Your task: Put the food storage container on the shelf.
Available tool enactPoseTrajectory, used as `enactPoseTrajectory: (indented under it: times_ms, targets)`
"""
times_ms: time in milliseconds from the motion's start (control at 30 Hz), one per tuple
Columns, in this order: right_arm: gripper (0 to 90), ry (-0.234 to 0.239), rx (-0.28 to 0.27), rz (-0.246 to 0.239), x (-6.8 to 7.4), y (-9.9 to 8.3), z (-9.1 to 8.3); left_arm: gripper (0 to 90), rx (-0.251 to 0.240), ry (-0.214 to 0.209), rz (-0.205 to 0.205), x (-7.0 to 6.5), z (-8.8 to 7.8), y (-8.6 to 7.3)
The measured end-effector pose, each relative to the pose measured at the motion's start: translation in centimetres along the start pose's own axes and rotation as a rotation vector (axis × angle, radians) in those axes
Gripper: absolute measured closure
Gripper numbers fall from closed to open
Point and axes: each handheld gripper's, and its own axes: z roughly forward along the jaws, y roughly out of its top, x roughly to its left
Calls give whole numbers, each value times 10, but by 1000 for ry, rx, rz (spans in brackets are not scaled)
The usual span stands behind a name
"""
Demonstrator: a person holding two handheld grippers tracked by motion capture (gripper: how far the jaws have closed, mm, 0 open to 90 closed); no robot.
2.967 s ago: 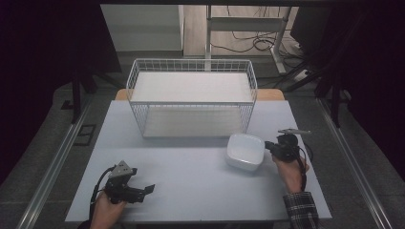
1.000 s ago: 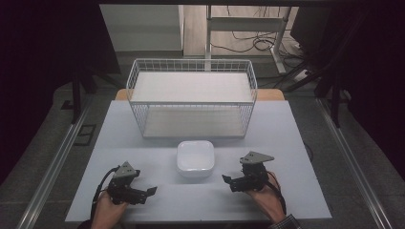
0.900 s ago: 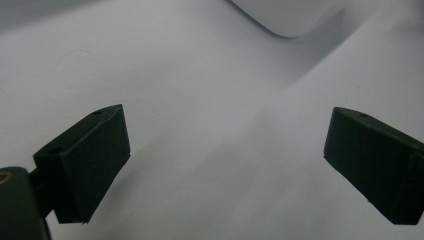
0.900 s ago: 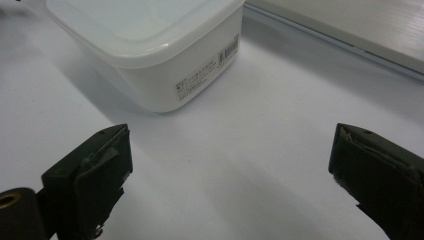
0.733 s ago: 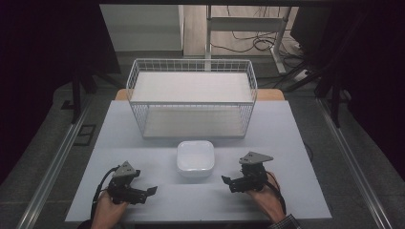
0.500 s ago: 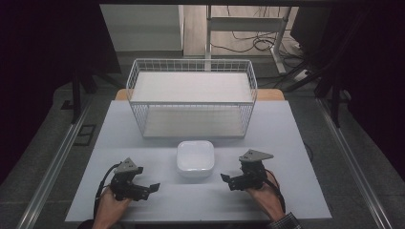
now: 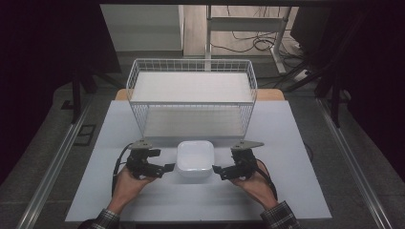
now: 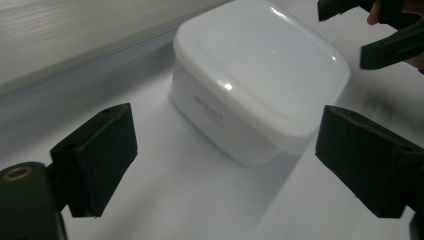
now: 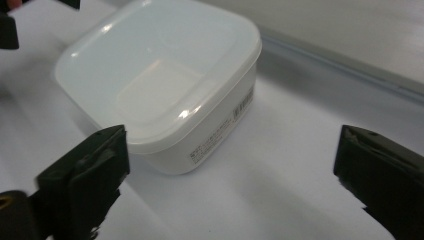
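Item: white lidded plastic container (image 7: 195,161), square with rounded corners, lid on, a printed label on one side wall. It stands upright on the white table (image 7: 296,143), at the middle of the near half, just in front of the white wire basket (image 7: 191,95) and apart from it.

Change noted: three seconds ago the container sat at the right of the table, beside the right tongs; a second ago it already stood at its present central spot, and it has not shifted since. Over the last second both hands have drawn in toward it from either side.

Left tongs (image 7: 165,168): open, tips just beside the container's left wall, not touching. Their jaws have just been closing a little from their widest, with nothing between them. In the left gripper view the container (image 8: 260,85) lies ahead of the gap, beyond the pads.

Right tongs (image 7: 218,171): open, jaws wide apart, tips just beside the container's right wall with a small gap. In the right gripper view the container (image 9: 160,90) sits ahead and toward the left jaw, not between the pads.

Assessment: the container rests free on the table, held by neither tool. The symmetrical approach suggests a two-sided grasp or a lid removal is being set up; neither has begun. Likely next need: each tool closes on a wall or on the lid rim.
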Motion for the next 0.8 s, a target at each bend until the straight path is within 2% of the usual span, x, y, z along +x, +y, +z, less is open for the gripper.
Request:
enactPoseTrajectory:
  times_ms: [100, 133, 200, 267, 300, 433, 500, 533, 567, 600, 633, 667, 700, 733, 800]
  targets:
    - [99, 6, 31, 14, 1, 6, 4, 107, 10, 0, 18, -2, 9, 9]
    - [120, 36, 51, 30, 2, 13, 7, 112, 12, -2, 22, -3, 12, 13]
    - [132, 48, 58, 26, 4, 21, 12, 115, 14, -5, 28, -3, 21, 21]
    - [139, 48, 55, 27, 4, 24, 14, 118, 14, -9, 22, -3, 24, 23]
    - [166, 46, 35, 30, 5, 30, 20, 127, 13, -10, 18, -3, 26, 24]
    - [198, 48, 29, 44, 2, 33, 31, 136, 34, -9, 9, 0, 35, 21]
    - [199, 64, 32, 60, 0, 32, 34, 140, 45, -23, -2, 4, 39, 18]
    - [214, 103, 31, 91, -4, 30, 36, 143, 36, -73, -50, 9, 40, 14]
    - [219, 121, 36, 98, -6, 30, 36, 153, 33, -95, -65, 11, 41, 13]
    - [227, 137, 41, 106, -7, 29, 36, 172, 33, -95, -65, 11, 41, 13]
    - [227, 137, 41, 106, -7, 29, 36, 172, 31, -116, -78, 12, 41, 12]
    - [285, 172, 48, 128, -8, 28, 36, 252, 33, -160, -105, 13, 41, 11]
    - [285, 172, 48, 128, -8, 28, 36, 256, 33, -160, -105, 13, 41, 11]
    - [291, 197, 54, 142, -9, 27, 36, 273, 41, -157, -108, 11, 39, 10]
    - [332, 195, 62, 151, -8, 26, 33, 323, 38, -150, -115, 9, 34, 8]
